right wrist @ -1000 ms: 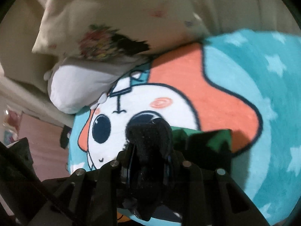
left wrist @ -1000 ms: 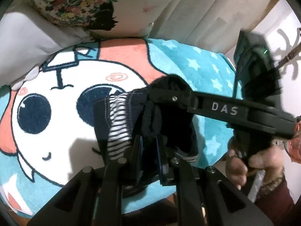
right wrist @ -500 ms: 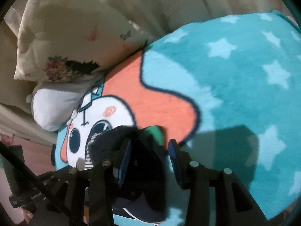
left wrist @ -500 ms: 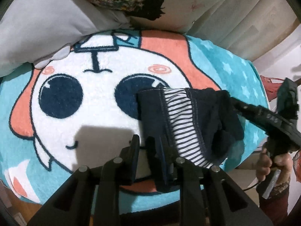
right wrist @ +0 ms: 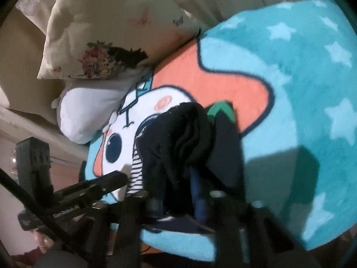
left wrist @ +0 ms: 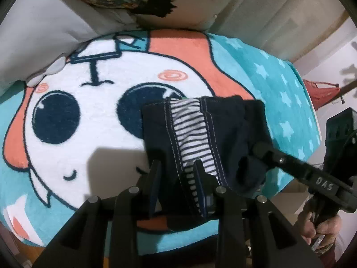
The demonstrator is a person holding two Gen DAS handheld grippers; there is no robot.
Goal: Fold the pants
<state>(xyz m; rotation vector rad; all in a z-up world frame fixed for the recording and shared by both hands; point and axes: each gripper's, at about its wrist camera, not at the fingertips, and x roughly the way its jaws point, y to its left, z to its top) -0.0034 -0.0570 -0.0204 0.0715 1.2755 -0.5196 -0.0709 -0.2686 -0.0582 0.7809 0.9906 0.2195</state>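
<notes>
pants [left wrist: 200, 131] on blanket [left wrist: 267, 78] | left tongs [left wrist: 177, 174] grip near edge | right tongs [right wrist: 178, 185] clamp right side

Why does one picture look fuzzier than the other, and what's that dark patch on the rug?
Right wrist view: smeared by motion, the pants and tongs soft. Left wrist view: sharp, stitching on the pants crisp; the dark patch on the rug is a hard shadow. Both bulge at the edges from the fisheye lens.

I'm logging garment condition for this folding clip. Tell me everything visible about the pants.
The pants are small, dark navy, soft knit, with a navy-and-white striped panel edged by pale stitching. They lie bunched on the cartoon-face blanket, over its eye. The left gripper straddles the near edge; the right gripper holds a bunched fold.
</notes>
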